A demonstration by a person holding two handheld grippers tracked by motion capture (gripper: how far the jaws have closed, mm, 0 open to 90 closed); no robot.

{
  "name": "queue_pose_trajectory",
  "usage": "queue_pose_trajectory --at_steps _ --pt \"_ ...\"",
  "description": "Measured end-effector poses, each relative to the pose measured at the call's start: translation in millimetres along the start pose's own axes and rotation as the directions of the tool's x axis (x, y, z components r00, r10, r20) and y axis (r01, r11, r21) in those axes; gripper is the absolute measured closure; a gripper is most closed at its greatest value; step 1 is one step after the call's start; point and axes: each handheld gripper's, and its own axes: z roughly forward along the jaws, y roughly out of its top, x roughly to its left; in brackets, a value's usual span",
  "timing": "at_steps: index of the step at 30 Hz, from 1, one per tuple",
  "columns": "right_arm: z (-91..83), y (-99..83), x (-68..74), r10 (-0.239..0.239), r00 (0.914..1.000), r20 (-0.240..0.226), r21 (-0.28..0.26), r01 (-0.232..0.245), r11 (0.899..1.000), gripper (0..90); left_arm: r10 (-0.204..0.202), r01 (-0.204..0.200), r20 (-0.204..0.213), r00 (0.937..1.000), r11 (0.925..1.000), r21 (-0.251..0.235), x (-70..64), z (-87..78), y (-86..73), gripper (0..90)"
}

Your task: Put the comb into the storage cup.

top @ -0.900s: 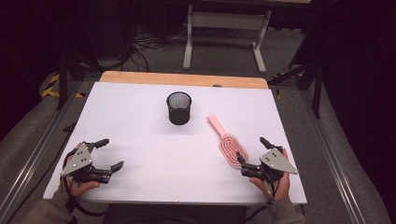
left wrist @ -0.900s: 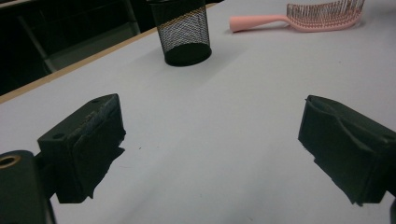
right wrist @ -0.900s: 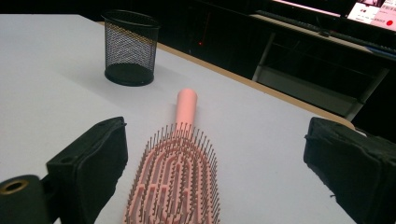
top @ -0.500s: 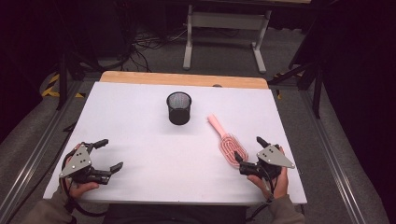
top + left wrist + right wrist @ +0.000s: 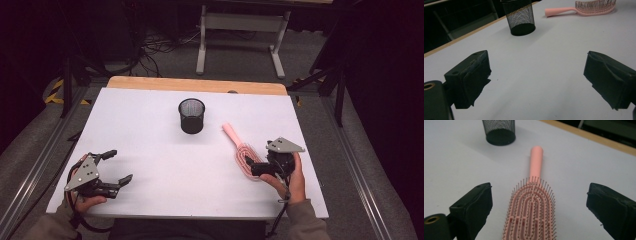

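A pink hairbrush (image 5: 239,148) lies bristles up on the white table top (image 5: 150,145), right of centre, its handle pointing toward a black mesh cup (image 5: 191,116). My right gripper (image 5: 258,158) is open, and its jaws straddle the near end of the brush head without touching it. In the right gripper view the brush (image 5: 532,212) runs up between the jaws of the right gripper (image 5: 539,191), with the cup (image 5: 499,131) beyond. My left gripper (image 5: 120,166) stands open over bare table at the front left. The left gripper view looks past its own open gripper (image 5: 537,60) to the cup (image 5: 520,17) and the brush (image 5: 586,6).
A wooden strip (image 5: 195,84) edges the far side of the table. Behind it on the floor are a grey metal stand (image 5: 240,30) and cables. Metal rails run along both sides of the table.
My right gripper has moved forward and left, so its jaws now flank the brush head. The left gripper has hardly shifted. The brush and cup have not moved.
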Motion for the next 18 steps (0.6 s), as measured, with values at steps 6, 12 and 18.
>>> queue_pose_trajectory --at_steps 6,12,18 --pt "20.4 15.6 -7.3 0.066 0.9977 -0.017 0.127 -0.063 0.990 7.2 0.000 0.000 0.009 1.0000 1.0000 0.008 -0.7 1.7 -0.5 7.9" --pt "44.2 26.3 -0.5 0.048 0.9983 -0.032 0.248 -0.039 0.968 7.0 -0.001 0.001 0.014 0.9999 1.0000 0.008 -0.2 2.1 -1.1 7.9" --pt "68.1 43.8 -2.8 0.048 0.9980 -0.042 0.333 -0.031 0.943 8.9 0.002 -0.003 0.023 0.9997 0.9998 0.020 -0.7 3.5 -1.4 8.1"
